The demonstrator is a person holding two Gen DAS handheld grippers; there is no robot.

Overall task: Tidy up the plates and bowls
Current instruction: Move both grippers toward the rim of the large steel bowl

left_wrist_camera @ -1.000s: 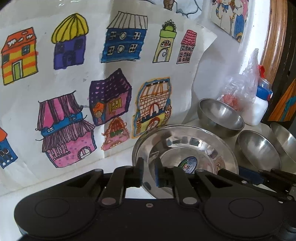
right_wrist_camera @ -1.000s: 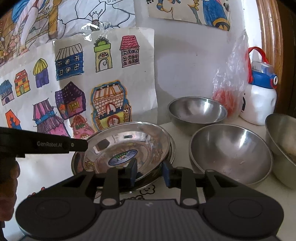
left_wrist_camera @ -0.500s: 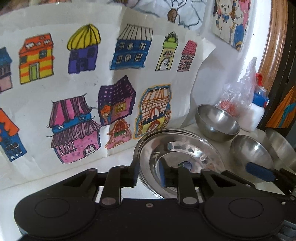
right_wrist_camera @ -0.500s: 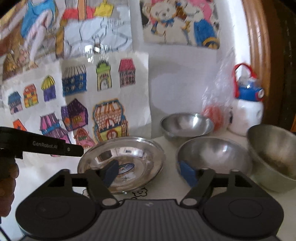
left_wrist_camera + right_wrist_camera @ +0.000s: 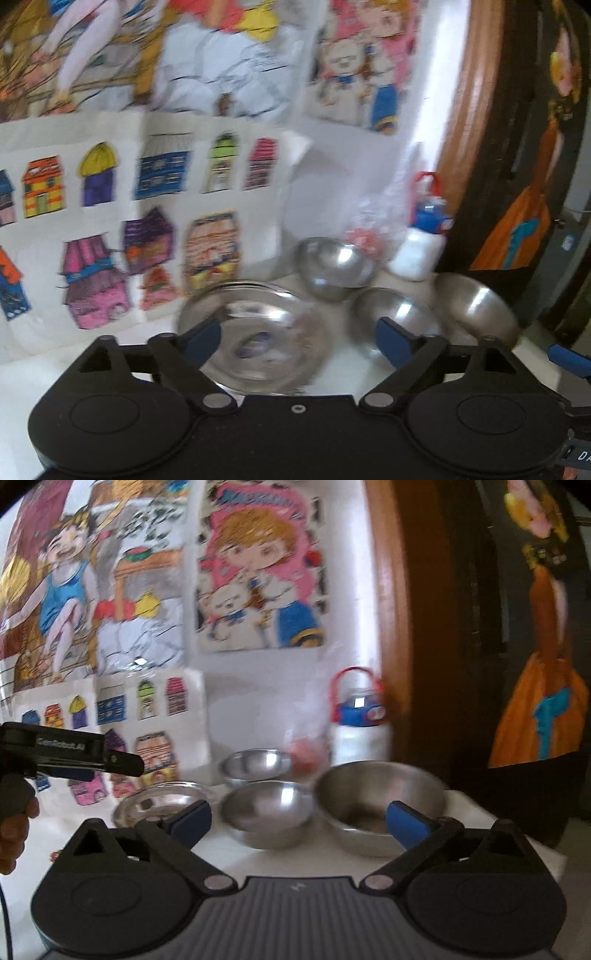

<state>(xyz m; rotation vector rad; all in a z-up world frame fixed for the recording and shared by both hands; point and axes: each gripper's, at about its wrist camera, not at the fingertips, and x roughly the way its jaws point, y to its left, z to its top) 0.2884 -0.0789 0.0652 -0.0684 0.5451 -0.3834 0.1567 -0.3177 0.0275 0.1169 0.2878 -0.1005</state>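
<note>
Both the left gripper (image 5: 299,338) and right gripper (image 5: 299,821) have opened wide and pulled back, so the plate (image 5: 255,332) looks placed.

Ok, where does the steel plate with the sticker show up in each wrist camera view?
Left wrist: the plate sits low and centre, between the open left gripper fingers.
Right wrist: the plate sits lower left, behind the left finger of the open right gripper.
Shared landmark: the blue-capped white bottle behind the bowls.
</note>
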